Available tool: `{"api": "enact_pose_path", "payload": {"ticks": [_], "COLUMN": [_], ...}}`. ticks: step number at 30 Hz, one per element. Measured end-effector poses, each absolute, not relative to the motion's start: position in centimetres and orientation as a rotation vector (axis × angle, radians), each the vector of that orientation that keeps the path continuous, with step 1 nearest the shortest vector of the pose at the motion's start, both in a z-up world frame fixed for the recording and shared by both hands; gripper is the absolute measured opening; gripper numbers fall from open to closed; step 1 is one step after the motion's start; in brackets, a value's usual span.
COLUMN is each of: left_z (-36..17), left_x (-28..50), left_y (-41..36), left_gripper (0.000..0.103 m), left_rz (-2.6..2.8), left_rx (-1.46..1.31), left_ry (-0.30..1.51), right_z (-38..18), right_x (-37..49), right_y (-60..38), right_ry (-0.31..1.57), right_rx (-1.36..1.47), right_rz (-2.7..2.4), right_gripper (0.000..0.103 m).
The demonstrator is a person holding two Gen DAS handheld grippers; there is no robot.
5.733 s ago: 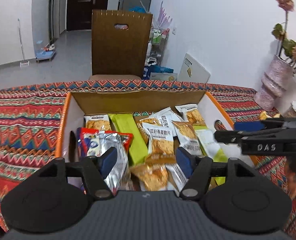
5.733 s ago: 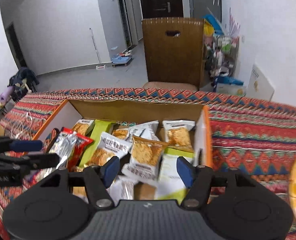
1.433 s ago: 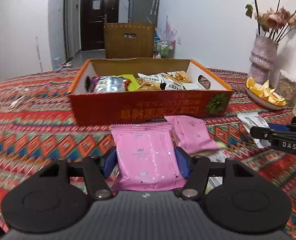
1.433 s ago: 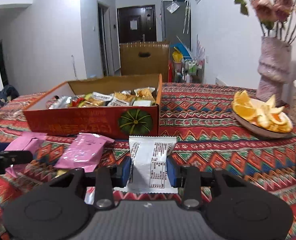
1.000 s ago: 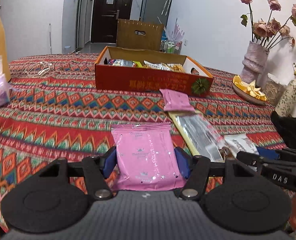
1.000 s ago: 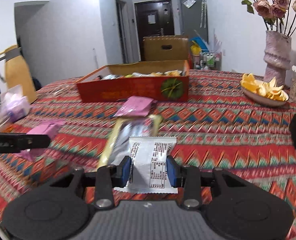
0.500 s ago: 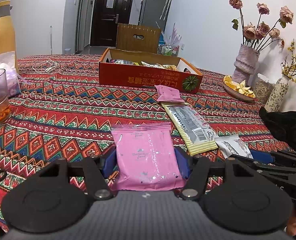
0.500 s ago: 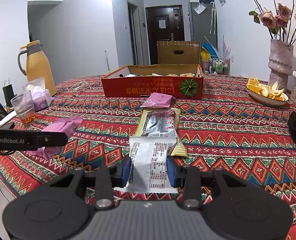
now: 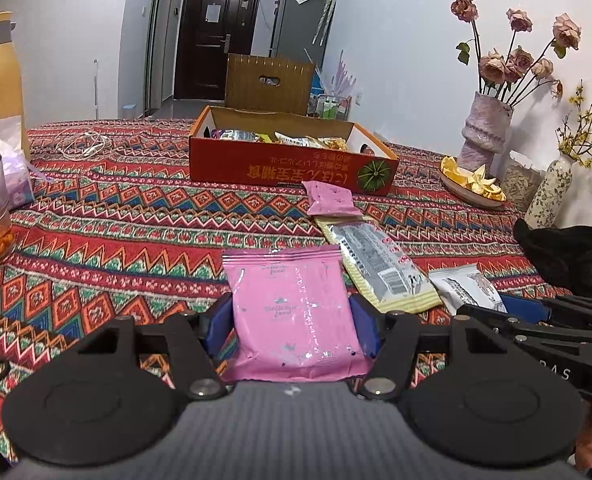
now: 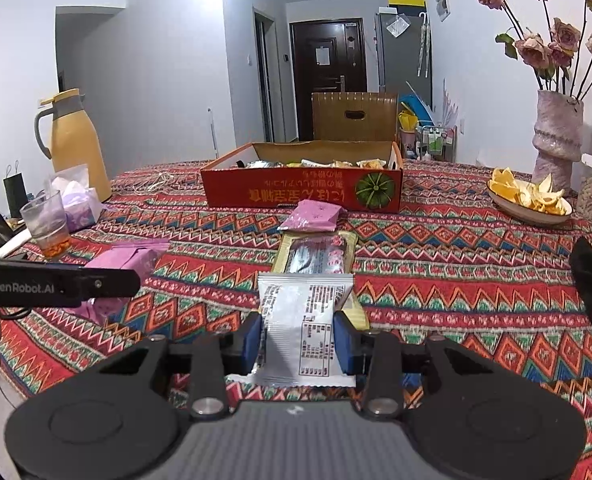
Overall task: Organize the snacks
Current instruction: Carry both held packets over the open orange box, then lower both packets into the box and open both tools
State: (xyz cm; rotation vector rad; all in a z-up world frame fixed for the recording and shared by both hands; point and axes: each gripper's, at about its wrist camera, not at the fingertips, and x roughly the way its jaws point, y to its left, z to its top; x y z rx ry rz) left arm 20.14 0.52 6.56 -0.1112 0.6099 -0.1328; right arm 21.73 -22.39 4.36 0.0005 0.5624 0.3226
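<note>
Both grippers are now hanging well back from the snack box (image 9: 292,160) they hovered over earlier, left gripper (image 9: 292,320) pinching a pink packet (image 9: 292,316), right gripper (image 10: 298,338) pinching a silver packet (image 10: 302,328) above the tablecloth (image 9: 136,220).

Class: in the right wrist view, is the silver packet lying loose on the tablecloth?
No, the right hand-held gripper clamps the silver foil snack packet.

Surface (image 9: 108,216) w/ red zigzag-pattern woven cloth. Far centre: open orange cardboard box (image 9: 292,170) of snack packs. Just near it a small pink foil packet (image 9: 332,200), then a long yellow-edged silver packet (image 9: 380,264). Right: shallow bowl of orange peels (image 10: 530,200), mottled pink vase (image 10: 556,140). Left: clear plastic cup (image 10: 50,224), yellow thermos jug (image 10: 78,144).
</note>
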Motion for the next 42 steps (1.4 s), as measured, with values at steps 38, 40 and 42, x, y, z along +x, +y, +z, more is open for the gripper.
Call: {"api": "enact_pose_path", "payload": {"ticks": [38,40,42], "left_z": [9.9,10.0,10.0], "left_x": [45.6,47.2,48.9], "left_y": [-0.7,-0.8,-1.0], "left_gripper": [0.062,0.062,0.062], "left_rz": [-0.133,-0.137,-0.142], "left_rx": [-0.001,0.008,0.005], "left_ry": [0.574,0.572,0.571], "right_z": [8.9,9.1,9.2], "right_x": [45.9,47.3,49.0], "right_y": [-20.5,-20.1,-19.7], "right_ry": [0.424,0.425,0.427], "right_rx": [-0.102,-0.104,-0.111], "right_rz": [0.328,0.338,0.341], "right_gripper": [0.037,0.037,0.037]}}
